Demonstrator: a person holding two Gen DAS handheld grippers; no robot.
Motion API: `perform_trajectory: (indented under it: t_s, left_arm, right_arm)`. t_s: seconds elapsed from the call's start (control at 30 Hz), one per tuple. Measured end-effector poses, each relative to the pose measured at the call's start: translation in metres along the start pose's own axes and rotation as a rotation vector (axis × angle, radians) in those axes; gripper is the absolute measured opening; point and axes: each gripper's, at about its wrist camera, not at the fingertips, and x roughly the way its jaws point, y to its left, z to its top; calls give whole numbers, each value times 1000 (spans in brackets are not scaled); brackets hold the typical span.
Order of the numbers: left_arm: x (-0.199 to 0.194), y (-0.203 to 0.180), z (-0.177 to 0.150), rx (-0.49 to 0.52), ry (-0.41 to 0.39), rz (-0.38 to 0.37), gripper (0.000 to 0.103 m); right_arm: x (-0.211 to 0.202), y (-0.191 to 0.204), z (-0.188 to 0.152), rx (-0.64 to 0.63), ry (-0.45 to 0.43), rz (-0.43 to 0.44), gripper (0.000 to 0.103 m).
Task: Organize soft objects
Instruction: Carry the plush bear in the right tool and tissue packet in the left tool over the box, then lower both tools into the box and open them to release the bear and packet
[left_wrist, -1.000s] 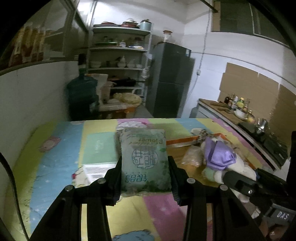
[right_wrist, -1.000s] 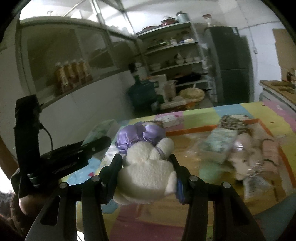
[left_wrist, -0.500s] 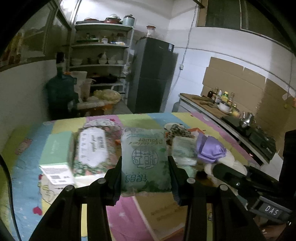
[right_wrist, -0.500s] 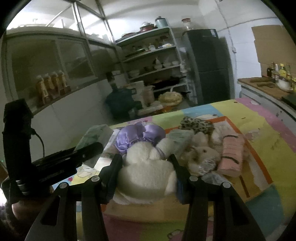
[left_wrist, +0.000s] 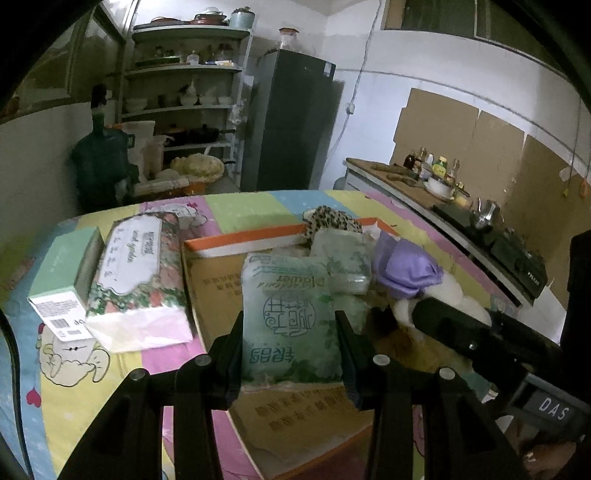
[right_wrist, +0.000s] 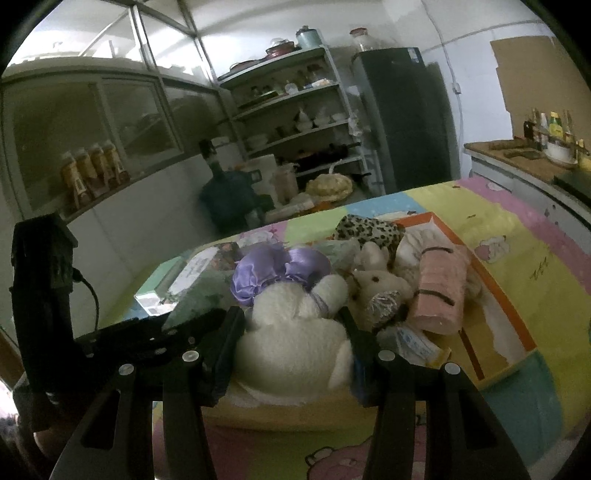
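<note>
My left gripper (left_wrist: 290, 332) is shut on a pale green tissue pack (left_wrist: 290, 317), held over the near end of an orange-rimmed cardboard box lid (left_wrist: 243, 242). My right gripper (right_wrist: 291, 332) is shut on a white plush toy with a purple satin bow (right_wrist: 295, 332); in the left wrist view that toy (left_wrist: 406, 269) shows at the right. In the lid lie a second green tissue pack (left_wrist: 343, 258), a leopard-print piece (right_wrist: 369, 229), a small cream plush (right_wrist: 376, 284) and a rolled pink cloth (right_wrist: 441, 291).
A floral tissue pack (left_wrist: 138, 273) and a mint green box (left_wrist: 64, 280) lie on the cartoon mat left of the lid. Beyond the mat stand a shelf unit (left_wrist: 184, 92), a dark fridge (left_wrist: 291, 122), a water jug (left_wrist: 99, 162) and a counter with bottles (left_wrist: 432, 173).
Both grippers have moved forward and down over the box lid with their loads. The lid and its contents now sit closer and more central in both views. Neither grip has changed.
</note>
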Motion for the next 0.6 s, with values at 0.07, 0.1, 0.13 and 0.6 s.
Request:
perform_trajectory:
  t_s: [0.07,0.1,0.13,0.6]
  left_arm:
    - [4,-2,-2,0,11,-7,44]
    - [6,-4,-3,1,15,-8,44]
    - [9,-5,-4,1,20,-10,44]
    - [35,-7,-11,1,76,-8,44]
  right_arm:
    - [2,-1,-1,2,4,-2,51]
    - [4,-2,-1,3,7,-4,51]
    - [5,-4,-2,5,10,-6,51]
    - [28,-19,-8,38,56,0,51]
